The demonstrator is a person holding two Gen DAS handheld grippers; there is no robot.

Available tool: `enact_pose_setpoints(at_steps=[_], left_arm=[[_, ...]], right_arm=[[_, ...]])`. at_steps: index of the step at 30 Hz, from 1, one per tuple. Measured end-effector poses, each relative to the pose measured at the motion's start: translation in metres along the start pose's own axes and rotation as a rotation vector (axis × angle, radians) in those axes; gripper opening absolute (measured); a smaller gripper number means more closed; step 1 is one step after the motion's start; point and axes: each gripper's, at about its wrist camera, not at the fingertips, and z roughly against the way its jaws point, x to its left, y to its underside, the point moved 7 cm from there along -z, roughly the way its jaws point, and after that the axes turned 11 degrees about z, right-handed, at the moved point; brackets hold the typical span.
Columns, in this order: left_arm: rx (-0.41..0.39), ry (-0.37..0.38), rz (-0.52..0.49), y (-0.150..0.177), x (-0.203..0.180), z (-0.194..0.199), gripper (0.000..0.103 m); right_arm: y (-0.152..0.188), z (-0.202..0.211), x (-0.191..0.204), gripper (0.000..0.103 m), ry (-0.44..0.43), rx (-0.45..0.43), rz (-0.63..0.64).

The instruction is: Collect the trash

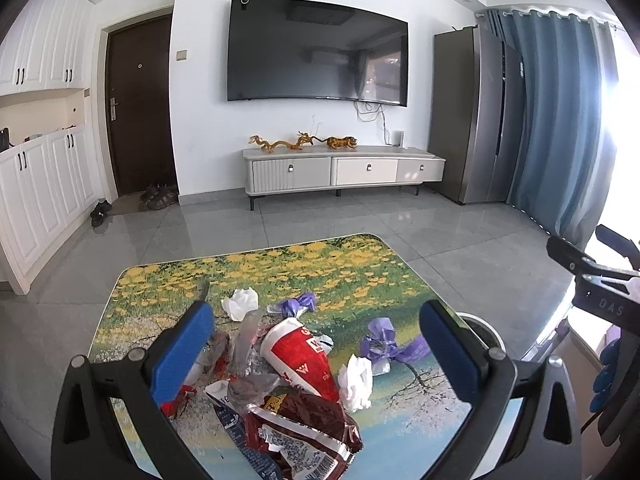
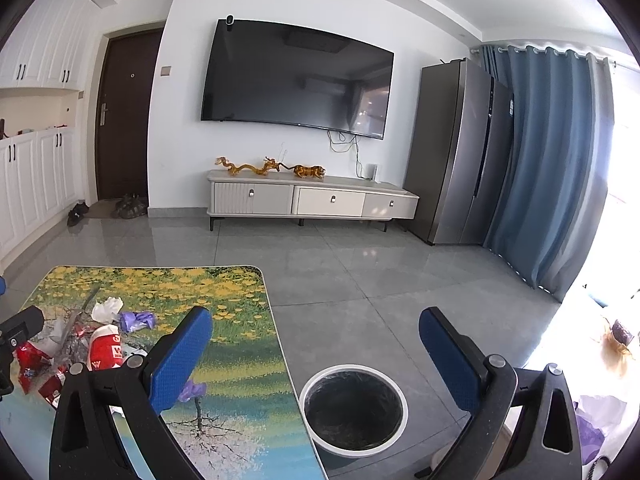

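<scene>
Both pairs of jaws stand wide open and hold nothing, the left gripper (image 1: 316, 352) over the pile of wrappers (image 1: 296, 392) on the flowered counter (image 1: 320, 268), the right gripper (image 2: 316, 352) above the round bin (image 2: 354, 410) beside that counter's edge.

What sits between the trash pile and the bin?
Nothing visible does. The trash pile lies on the table; the bin stands open on the floor just past the table's right edge. Both tongs are open and hold nothing.
</scene>
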Motion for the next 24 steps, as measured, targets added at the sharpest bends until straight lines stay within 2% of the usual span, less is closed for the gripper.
enact_pose_setpoints(at_steps=[11, 24], left_arm=[[0.027, 0.029, -0.030, 0.003, -0.017, 0.000, 0.103], [0.024, 0.000, -0.035, 0.006, -0.034, 0.001, 0.103]], right_arm=[[0.009, 0.000, -0.005, 0.103, 0.003, 0.009, 0.002], [0.020, -0.002, -0.005, 0.103, -0.052, 0.005, 0.036]])
